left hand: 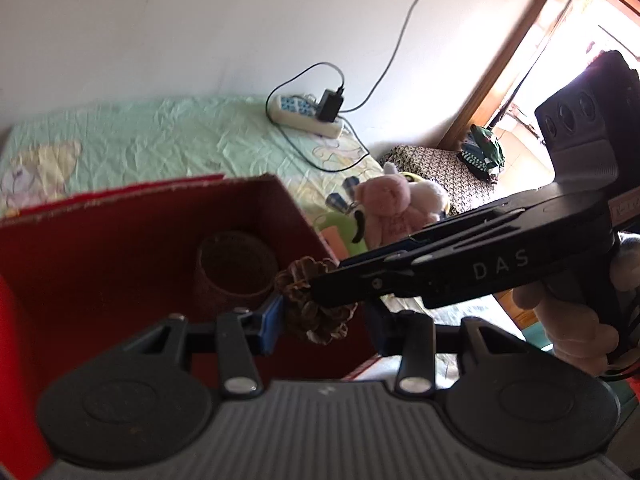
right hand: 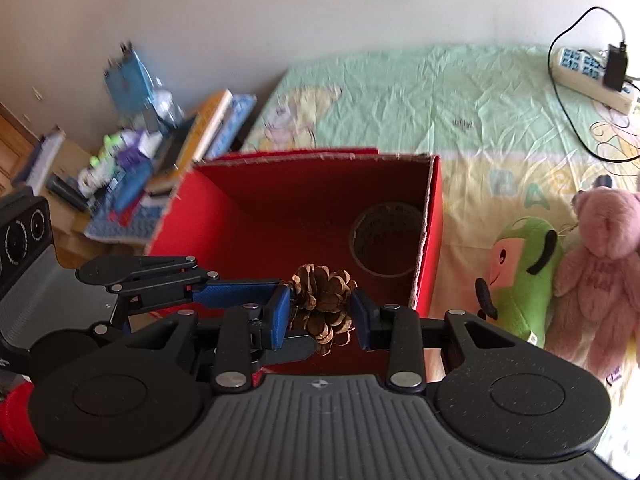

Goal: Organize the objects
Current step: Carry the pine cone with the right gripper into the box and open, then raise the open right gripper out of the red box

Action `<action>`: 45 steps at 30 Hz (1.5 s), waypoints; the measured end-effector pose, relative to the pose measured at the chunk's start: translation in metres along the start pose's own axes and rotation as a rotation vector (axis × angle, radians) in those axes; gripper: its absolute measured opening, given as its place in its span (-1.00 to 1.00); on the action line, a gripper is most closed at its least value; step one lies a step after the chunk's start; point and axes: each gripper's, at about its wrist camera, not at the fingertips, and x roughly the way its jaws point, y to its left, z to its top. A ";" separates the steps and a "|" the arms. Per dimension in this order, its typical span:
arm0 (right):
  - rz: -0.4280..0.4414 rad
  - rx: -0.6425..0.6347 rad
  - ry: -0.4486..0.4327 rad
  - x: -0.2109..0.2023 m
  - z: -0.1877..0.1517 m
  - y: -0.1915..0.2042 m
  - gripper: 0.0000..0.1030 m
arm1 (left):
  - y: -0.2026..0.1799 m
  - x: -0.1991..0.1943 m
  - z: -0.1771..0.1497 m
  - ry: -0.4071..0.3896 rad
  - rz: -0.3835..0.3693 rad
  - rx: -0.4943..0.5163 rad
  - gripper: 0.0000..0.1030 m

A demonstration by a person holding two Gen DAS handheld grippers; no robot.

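Here both grippers pinch one pinecone (right hand: 323,305) above the red box (right hand: 434,216): right gripper (right hand: 321,314) from its sides, left gripper (left hand: 320,324) too. Tape roll (right hand: 386,240) inside box.

I see a brown pine cone (right hand: 325,302), scales open, held up off the bed in front of the red cardboard box (right hand: 434,232). Box open-topped, sits on the bedsheet. Tape roll (right hand: 386,240) lies inside it at the right corner. Green plush (right hand: 520,276) and pink teddy bear (right hand: 600,276) lie side by side, touching, right of the box.
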 end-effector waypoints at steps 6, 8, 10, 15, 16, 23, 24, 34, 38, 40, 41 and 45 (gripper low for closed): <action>-0.076 -0.072 0.141 0.029 0.014 0.011 -0.30 | 0.024 0.019 -0.008 0.047 -0.027 -0.074 -0.16; -0.106 -0.107 0.188 0.038 0.018 0.016 -0.30 | 0.030 0.024 -0.011 0.062 -0.036 -0.094 -0.16; -0.136 -0.139 0.237 0.046 0.020 0.020 -0.30 | 0.035 0.029 -0.013 0.082 -0.052 -0.115 -0.16; -0.196 -0.194 0.349 0.066 0.022 0.025 -0.27 | 0.038 0.044 -0.018 0.132 -0.062 -0.131 -0.16; -0.204 -0.202 0.367 0.069 0.021 0.026 -0.27 | 0.038 0.047 -0.019 0.144 -0.065 -0.133 -0.16; -0.236 -0.227 0.420 0.077 0.013 0.021 -0.28 | 0.036 0.063 -0.022 0.201 -0.080 -0.134 -0.16; -0.239 -0.226 0.421 0.078 0.012 0.019 -0.30 | 0.035 0.064 -0.022 0.205 -0.079 -0.136 -0.16; -0.232 -0.239 0.387 0.074 -0.001 0.016 -0.30 | 0.039 0.066 -0.021 0.214 -0.056 -0.133 -0.15; -0.218 -0.220 0.353 0.073 -0.007 0.011 -0.32 | 0.043 0.061 -0.023 0.204 -0.044 -0.136 -0.15; -0.209 -0.204 0.334 0.071 -0.009 0.008 -0.32 | 0.046 0.056 -0.024 0.192 -0.034 -0.138 -0.15; -0.205 -0.195 0.326 0.071 -0.010 0.007 -0.32 | 0.047 0.053 -0.024 0.185 -0.028 -0.138 -0.15; -0.157 -0.139 0.281 0.072 0.000 0.004 -0.32 | 0.049 0.041 -0.024 0.160 0.016 -0.125 -0.15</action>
